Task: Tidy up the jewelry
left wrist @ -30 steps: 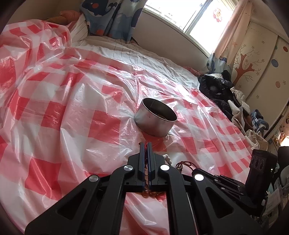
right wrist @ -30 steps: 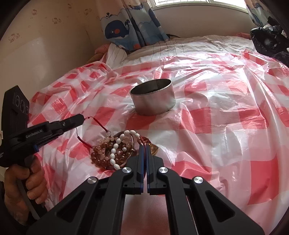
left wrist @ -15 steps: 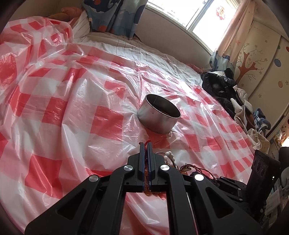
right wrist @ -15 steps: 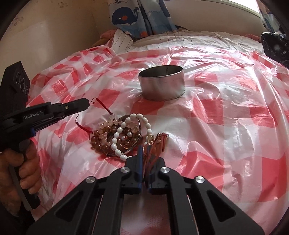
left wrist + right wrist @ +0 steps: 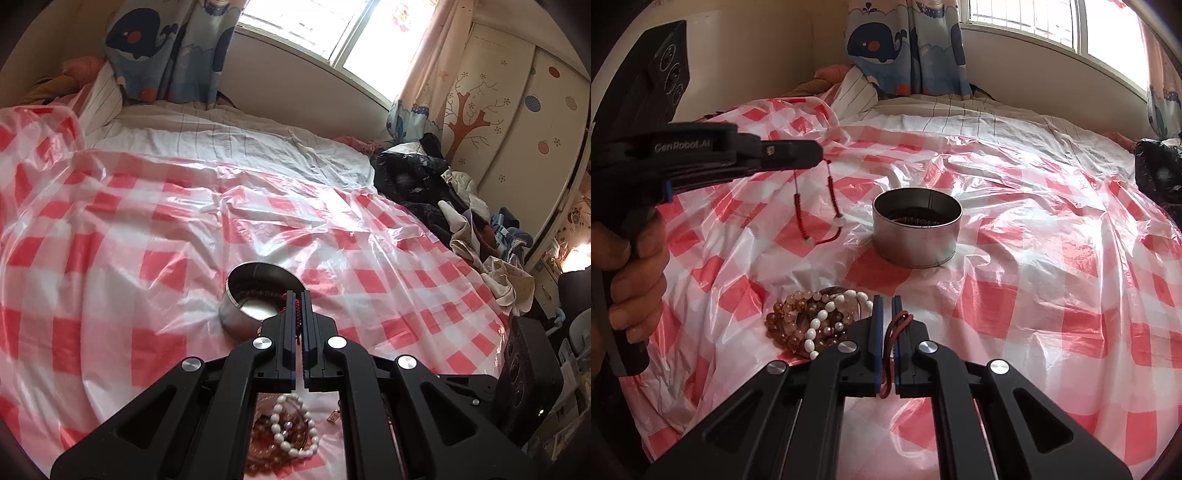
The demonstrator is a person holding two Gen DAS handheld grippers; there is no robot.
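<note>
My left gripper (image 5: 297,295) is shut on a red cord bracelet (image 5: 816,218). In the right wrist view the bracelet hangs free in a loop from the left gripper (image 5: 818,153), above the cloth and left of the round metal tin (image 5: 916,236). In the left wrist view the fingertips overlap the tin (image 5: 240,314), which has dark beads inside. My right gripper (image 5: 886,299) is shut on a thin brown cord (image 5: 899,321). Just left of it, a pile of amber and white bead bracelets (image 5: 812,321) lies on the cloth; the pile (image 5: 291,432) also shows under the left gripper.
A red-and-white checked plastic sheet (image 5: 1052,295) covers the bed. A heap of dark clothes (image 5: 424,184) lies along its right side, by a wardrobe. A person's hand (image 5: 631,280) holds the left gripper's handle. A whale-print curtain (image 5: 905,44) hangs at the back.
The left gripper has risen and pulled the red cord bracelet off the pile, so it now hangs free. The right gripper has taken the brown cord between its fingers and lifted a little.
</note>
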